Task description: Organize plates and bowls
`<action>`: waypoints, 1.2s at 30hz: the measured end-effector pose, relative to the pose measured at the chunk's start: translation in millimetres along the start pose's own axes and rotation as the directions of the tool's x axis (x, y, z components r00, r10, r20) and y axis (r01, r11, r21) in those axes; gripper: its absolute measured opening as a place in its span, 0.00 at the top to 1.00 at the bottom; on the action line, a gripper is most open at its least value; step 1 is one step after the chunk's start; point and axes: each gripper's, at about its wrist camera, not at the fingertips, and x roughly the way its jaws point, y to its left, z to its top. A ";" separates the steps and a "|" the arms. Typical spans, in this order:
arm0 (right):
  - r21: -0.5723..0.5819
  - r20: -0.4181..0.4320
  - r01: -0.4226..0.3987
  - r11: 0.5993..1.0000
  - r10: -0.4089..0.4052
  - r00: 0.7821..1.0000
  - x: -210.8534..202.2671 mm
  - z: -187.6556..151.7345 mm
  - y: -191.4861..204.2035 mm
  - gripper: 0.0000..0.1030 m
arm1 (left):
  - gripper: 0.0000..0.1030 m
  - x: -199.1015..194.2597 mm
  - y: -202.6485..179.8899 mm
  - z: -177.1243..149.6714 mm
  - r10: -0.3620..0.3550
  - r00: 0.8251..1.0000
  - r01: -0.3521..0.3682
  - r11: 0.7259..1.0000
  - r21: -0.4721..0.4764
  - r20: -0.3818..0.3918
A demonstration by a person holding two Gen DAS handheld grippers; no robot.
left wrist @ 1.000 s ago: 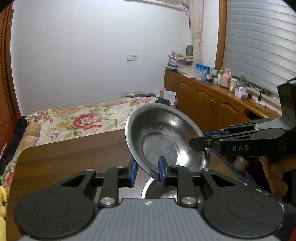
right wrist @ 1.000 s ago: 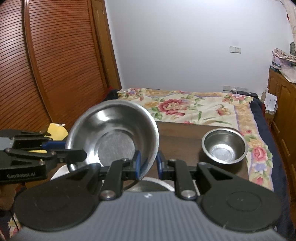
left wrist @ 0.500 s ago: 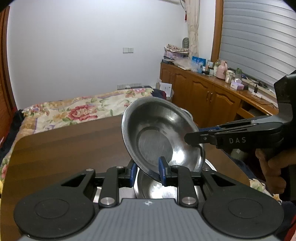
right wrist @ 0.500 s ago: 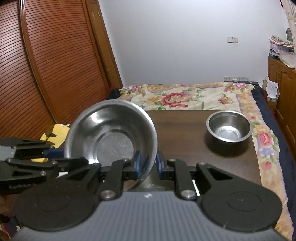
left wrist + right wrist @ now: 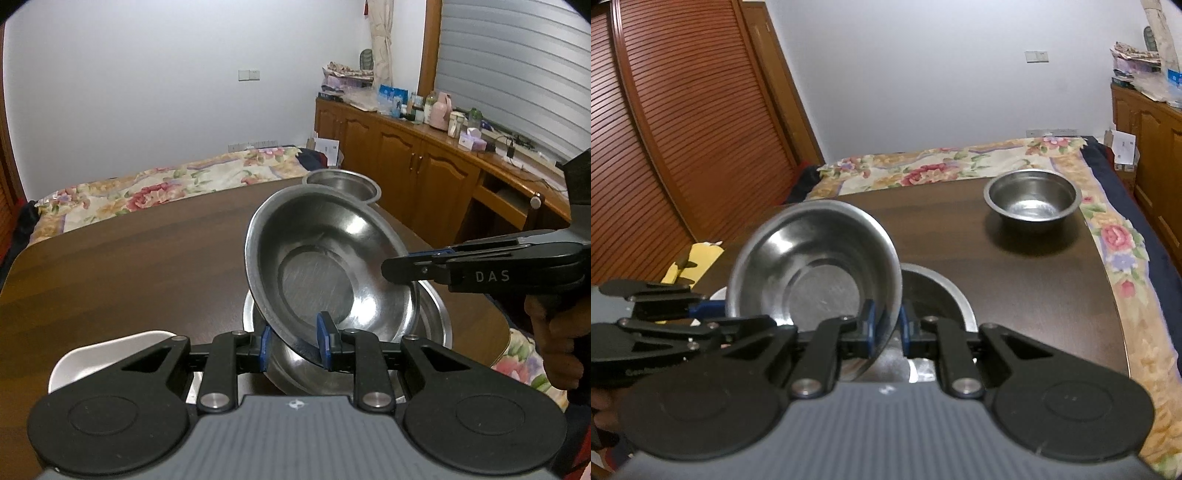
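Both grippers hold one tilted steel bowl (image 5: 325, 266) (image 5: 809, 266) by opposite rims. My left gripper (image 5: 293, 345) is shut on its near rim in the left wrist view. My right gripper (image 5: 886, 328) has the other rim between its blue pads, and its jaws are closing on it. From the left wrist view the right gripper (image 5: 397, 271) reaches in from the right. The held bowl hangs just above a larger steel bowl (image 5: 432, 325) (image 5: 938, 291) on the brown table (image 5: 129, 266). A small steel bowl (image 5: 1032, 201) stands apart at the far right corner.
A white plate (image 5: 96, 354) lies on the table left of the large bowl. A floral bed (image 5: 942, 166) runs behind the table. Wooden cabinets (image 5: 406, 155) line the right wall and louvred doors (image 5: 683, 129) the left. A person's hand (image 5: 554, 332) grips the right tool.
Both grippers have come down together with the held bowl, which now hangs close over the large bowl. The white plate has come into the left wrist view.
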 end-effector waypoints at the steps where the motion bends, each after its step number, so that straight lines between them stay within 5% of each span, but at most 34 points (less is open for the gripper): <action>1: 0.000 0.005 0.005 1.000 -0.005 1.000 0.1 -2.4 0.0 0.86 | 0.74 3.0 -0.4 -1.8 0.004 1.000 -0.004 1.000 0.007 -0.002; 16: -0.048 0.091 0.138 0.989 -0.133 0.987 7.8 -25.3 5.4 0.86 | 0.74 30.5 -2.0 -13.1 0.018 0.999 -0.017 1.000 0.023 -0.039; 36: -0.234 0.045 0.209 0.949 -0.204 0.978 12.3 -27.6 24.3 0.86 | 0.78 28.3 2.1 -16.5 0.037 0.999 -0.036 0.998 0.044 -0.023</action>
